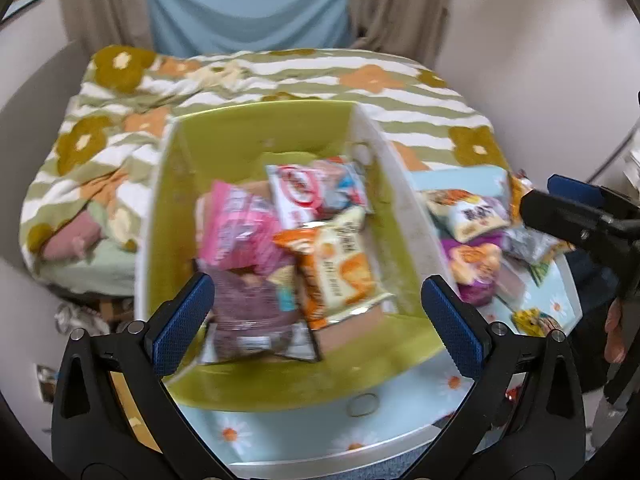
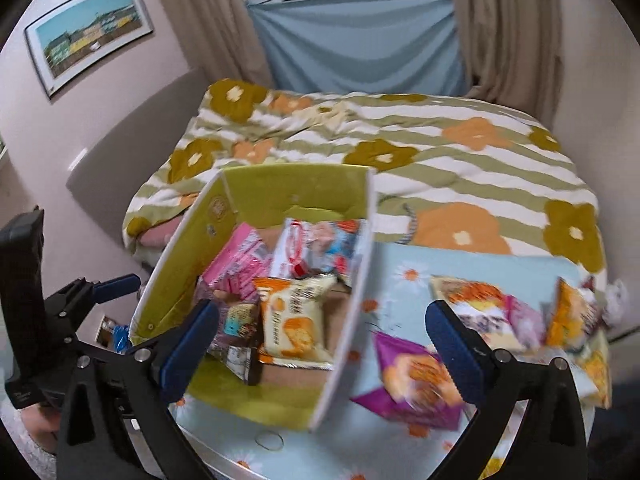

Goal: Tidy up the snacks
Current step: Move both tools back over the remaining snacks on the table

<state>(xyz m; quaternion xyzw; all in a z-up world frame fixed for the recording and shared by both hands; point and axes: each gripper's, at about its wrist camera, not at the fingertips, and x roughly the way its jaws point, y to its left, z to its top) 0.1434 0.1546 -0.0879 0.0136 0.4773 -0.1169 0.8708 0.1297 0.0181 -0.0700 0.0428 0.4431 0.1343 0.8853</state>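
Note:
A green box (image 1: 256, 136) (image 2: 188, 252) stands on a light blue daisy-print table (image 1: 400, 412) (image 2: 416, 268). In it lie a pink packet (image 1: 236, 232) (image 2: 240, 264), a white-and-red packet (image 1: 312, 192) (image 2: 316, 248), an orange-and-white packet (image 1: 340, 268) (image 2: 292, 320) and a dark purple packet (image 1: 248, 312). Right of the box lie loose packets, among them a purple one (image 1: 476, 272) (image 2: 412, 384) and a white-orange one (image 1: 468, 212) (image 2: 480, 308). My left gripper (image 1: 316, 312) is open and empty above the box's near end. My right gripper (image 2: 320, 340) is open and empty over the box's right wall.
A bed with a striped flower quilt (image 1: 280, 80) (image 2: 460, 168) lies behind the table. Curtains (image 1: 240, 4) (image 2: 360, 40) hang behind it. A rubber band (image 1: 362, 404) (image 2: 270, 440) lies on the table in front of the box. A framed picture (image 2: 88, 32) hangs on the left wall.

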